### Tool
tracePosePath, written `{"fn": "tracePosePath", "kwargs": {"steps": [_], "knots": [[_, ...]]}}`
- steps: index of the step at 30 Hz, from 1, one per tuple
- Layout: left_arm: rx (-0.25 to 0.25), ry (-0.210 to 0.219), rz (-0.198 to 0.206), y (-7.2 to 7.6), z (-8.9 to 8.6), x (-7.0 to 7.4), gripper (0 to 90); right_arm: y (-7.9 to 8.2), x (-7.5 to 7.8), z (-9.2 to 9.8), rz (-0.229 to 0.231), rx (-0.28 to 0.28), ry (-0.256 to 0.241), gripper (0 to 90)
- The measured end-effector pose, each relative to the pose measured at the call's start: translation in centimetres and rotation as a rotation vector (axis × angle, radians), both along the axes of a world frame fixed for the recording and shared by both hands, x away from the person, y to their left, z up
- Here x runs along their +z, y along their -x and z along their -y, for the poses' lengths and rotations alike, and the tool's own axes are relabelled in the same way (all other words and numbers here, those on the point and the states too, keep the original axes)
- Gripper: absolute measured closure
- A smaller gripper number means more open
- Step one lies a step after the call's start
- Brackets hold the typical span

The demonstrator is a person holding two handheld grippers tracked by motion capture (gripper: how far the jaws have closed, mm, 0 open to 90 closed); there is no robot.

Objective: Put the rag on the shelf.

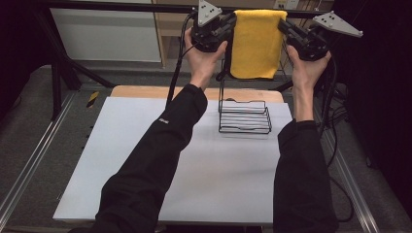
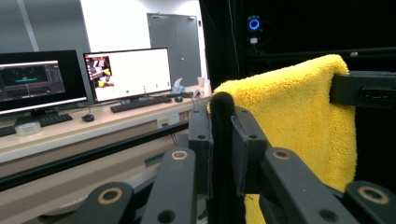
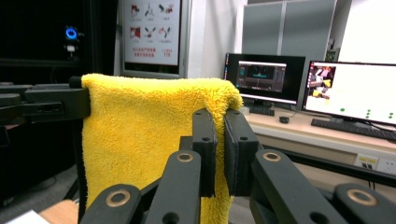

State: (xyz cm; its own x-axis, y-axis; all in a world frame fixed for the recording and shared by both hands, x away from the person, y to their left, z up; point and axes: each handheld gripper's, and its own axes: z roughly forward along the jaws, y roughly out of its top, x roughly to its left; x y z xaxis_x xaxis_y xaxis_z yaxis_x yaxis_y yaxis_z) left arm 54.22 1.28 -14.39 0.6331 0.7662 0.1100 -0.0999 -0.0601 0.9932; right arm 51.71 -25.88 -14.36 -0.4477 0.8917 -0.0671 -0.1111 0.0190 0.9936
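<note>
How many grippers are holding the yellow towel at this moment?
2. The left gripper is clamped on the upper left corner of the yellow towel; the right gripper is clamped on its upper right corner. The towel hangs between them above the wire rack.

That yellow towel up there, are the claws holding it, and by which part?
Yes: the yellow towel is pinched at its top corners, left claw on one, right claw on the other.

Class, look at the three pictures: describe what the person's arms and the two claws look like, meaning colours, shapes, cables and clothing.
The left claw and right claw are black, each topped by a grey three-cornered plate with small holes. Black cables trail from both. The jaws are flat black bars on arms with brass-ringed pivots. The person wears long black sleeves.
</note>
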Motion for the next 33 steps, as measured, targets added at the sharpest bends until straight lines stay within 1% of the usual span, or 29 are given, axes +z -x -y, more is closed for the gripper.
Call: {"fn": "tracePosePath", "kwargs": {"steps": [5,6,9,10,13,17,20,23,25,29,33], "knots": [[-0.017,-0.011,-0.01,0.2,0.2,-1.2,79.3,0.1,-1.3,0.3,-0.022,-0.004,0.023,84.5],[-0.021,-0.013,-0.011,0.3,0.2,-1.4,79.3,0.3,-1.7,0.5,-0.032,-0.004,0.017,84.5],[-0.034,-0.03,-0.01,0.7,0.4,-1.9,79.3,0.5,-2.1,0.8,-0.036,-0.003,0.02,84.5],[-0.035,-0.042,-0.008,0.9,0.5,-2.1,79.3,0.6,-2.3,0.9,-0.04,-0.002,0.019,84.4],[-0.041,-0.06,-0.013,1.2,0.6,-2.7,79.3,1.0,-3.0,1.1,-0.061,0.001,0.017,84.4],[-0.059,-0.067,-0.018,1.6,0.6,-3.5,79.2,1.5,-4.0,1.4,-0.075,0.009,0.029,84.3],[-0.073,-0.075,-0.014,2.0,0.4,-3.8,79.2,1.7,-4.2,1.5,-0.078,0.01,0.032,84.3],[-0.085,-0.072,-0.014,2.3,0.4,-4.0,79.2,2.0,-4.4,1.6,-0.073,0.012,0.026,84.1],[-0.085,-0.08,-0.019,2.4,0.5,-4.2,79.2,2.1,-4.6,1.6,-0.083,0.009,0.019,84.1],[-0.094,-0.086,-0.031,2.6,0.4,-4.7,79.2,2.2,-5.2,1.6,-0.098,0.008,0.022,84.1],[-0.102,-0.1,-0.031,2.9,0.4,-5.1,79.1,2.5,-5.7,1.8,-0.101,0.013,0.029,84.0]]}}
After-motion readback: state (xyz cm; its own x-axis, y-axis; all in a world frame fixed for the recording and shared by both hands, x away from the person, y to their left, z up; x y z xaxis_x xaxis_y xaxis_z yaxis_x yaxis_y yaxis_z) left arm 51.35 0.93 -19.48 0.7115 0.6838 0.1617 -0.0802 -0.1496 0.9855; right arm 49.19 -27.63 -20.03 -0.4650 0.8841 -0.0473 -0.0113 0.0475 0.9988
